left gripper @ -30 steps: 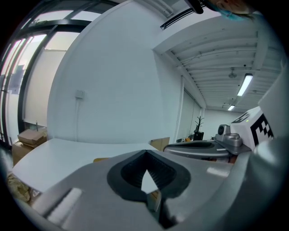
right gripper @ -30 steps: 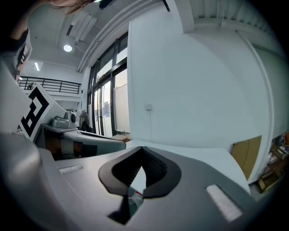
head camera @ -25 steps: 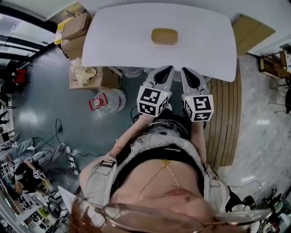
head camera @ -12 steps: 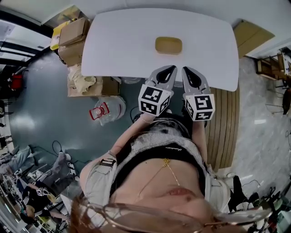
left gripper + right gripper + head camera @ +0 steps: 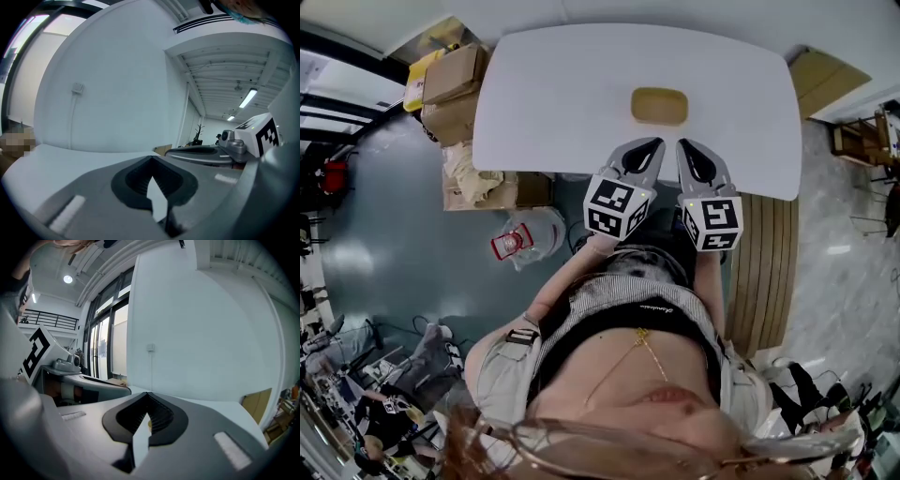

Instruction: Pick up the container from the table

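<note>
Both tongs are clenched on nothing. The left gripper (image 5: 649, 143) and the right gripper (image 5: 685, 144) reach side by side over the near edge of the white table (image 5: 544, 94), tips met. The container (image 5: 659, 106) lies just beyond them, a low tan oval (probably light and stiff, perhaps slick). Its long sides look like the best hold, once the jaws part. Only the head view shows it whole, while the gripper views show mostly bare wall (image 5: 117, 84).

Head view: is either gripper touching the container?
No, the tan container sits alone on the white table, with a clear gap to the left gripper and right gripper.
</note>
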Demonstrator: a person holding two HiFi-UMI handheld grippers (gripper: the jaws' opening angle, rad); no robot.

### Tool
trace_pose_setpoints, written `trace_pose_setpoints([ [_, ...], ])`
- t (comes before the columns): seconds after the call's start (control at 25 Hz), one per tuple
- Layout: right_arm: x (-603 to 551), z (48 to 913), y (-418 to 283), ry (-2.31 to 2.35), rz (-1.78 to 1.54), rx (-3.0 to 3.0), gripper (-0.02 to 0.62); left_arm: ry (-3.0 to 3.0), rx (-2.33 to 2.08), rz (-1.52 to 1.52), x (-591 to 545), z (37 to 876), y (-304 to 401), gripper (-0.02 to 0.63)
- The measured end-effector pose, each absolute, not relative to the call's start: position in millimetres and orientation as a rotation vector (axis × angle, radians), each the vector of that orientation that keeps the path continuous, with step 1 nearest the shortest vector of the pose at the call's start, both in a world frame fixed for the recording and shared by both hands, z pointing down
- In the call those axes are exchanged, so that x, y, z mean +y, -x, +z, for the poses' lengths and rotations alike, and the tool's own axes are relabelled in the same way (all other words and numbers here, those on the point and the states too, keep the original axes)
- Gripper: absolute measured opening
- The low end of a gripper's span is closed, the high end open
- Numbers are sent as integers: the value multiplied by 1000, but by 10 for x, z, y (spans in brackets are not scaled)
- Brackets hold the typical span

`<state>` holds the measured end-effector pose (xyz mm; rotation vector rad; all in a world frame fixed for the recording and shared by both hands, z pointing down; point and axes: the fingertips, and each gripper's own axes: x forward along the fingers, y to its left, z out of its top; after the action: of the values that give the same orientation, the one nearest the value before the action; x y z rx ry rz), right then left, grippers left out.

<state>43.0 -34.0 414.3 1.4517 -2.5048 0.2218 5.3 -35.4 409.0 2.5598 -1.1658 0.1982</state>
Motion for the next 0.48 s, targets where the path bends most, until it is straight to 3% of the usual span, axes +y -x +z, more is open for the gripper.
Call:
trace_pose_setpoints([
  [0.48,-630,4253,-427,-1375,250,-2514,26,-2496,-1239,216,-599,4186,-6,0],
])
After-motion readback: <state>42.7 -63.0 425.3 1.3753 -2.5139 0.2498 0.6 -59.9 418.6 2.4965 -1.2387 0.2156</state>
